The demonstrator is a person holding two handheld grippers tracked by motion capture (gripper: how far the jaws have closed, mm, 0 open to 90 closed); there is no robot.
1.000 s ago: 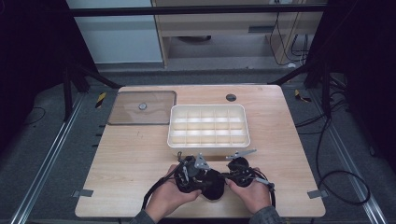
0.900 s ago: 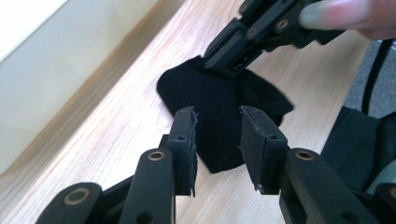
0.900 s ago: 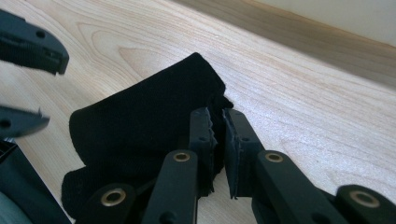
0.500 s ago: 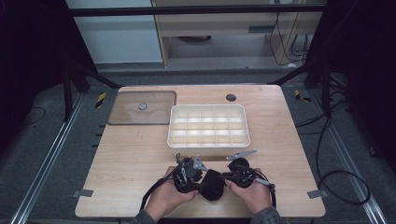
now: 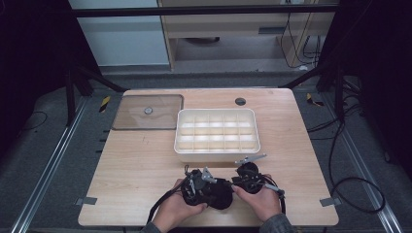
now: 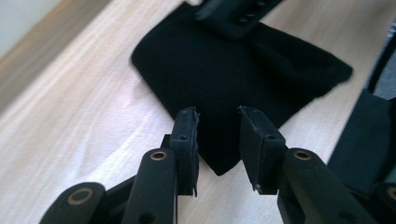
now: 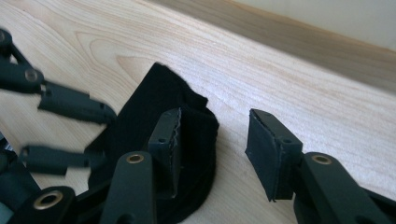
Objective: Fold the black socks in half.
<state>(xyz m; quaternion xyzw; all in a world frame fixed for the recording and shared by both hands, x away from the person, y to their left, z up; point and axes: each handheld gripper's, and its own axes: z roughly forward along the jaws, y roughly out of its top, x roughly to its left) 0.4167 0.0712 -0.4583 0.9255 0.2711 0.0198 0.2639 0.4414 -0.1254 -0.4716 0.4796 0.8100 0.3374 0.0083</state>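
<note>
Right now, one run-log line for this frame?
item: black cloth pouch flat on table | left tongs: open over pouch corner | right tongs: just opening, nothing gripped | divided tray: untouched

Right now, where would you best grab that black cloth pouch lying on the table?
Take the black pouch by its pointed near corner, coming in low from the left gripper side: it lies flat, and that corner already sits between those open jaws.

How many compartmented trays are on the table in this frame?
1. The white tray sits mid-table, just beyond the two grippers, with the clear lid lying flat to its left. Nothing tall enough stands on the table to hide another.
</note>
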